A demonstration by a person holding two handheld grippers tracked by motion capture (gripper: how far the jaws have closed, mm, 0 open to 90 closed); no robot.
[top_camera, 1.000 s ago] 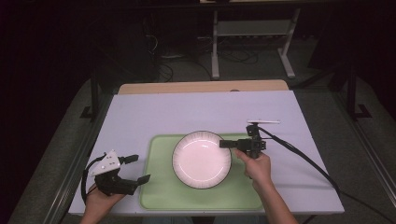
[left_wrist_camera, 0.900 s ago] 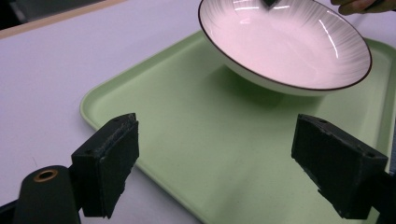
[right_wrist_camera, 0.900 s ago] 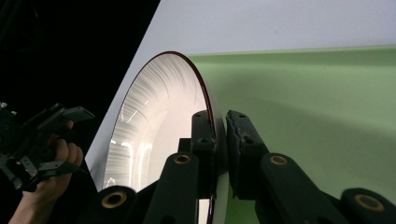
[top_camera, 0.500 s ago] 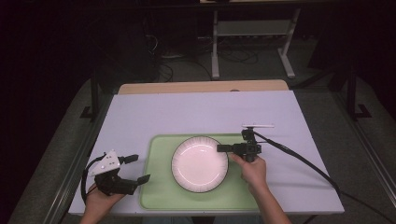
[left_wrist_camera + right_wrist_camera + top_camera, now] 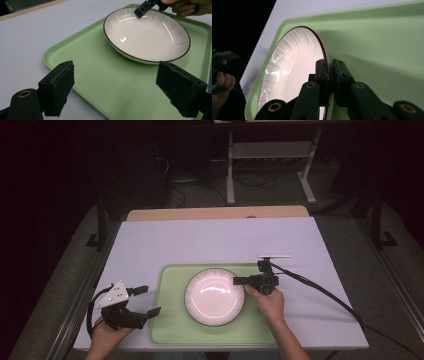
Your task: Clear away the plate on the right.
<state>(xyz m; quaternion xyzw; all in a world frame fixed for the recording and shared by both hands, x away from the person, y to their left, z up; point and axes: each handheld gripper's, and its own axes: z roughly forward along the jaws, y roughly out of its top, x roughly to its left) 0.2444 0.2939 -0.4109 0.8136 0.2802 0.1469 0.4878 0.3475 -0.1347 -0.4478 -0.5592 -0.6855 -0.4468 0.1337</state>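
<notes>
No readable text, label, brand, number or sign appears on the plate (image 5: pixel 215 296), the tray (image 5: pixel 172 330) or the table (image 5: pixel 200 240).

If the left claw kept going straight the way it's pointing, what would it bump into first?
Probably the green tray, right ahead between the left claw's open jaws. The white plate sits farther along that line, though depth is hard to judge.

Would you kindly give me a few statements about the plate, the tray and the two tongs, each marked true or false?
1. The right tongs are clamped on the rim of the plate. True.
2. The left tongs are shut on the tray. False: they stand open, holding nothing.
3. The plate sits on the green tray. True.
4. The plate holds food. False: it is empty.
5. The left tongs hover by the tray's left edge. True.
</notes>
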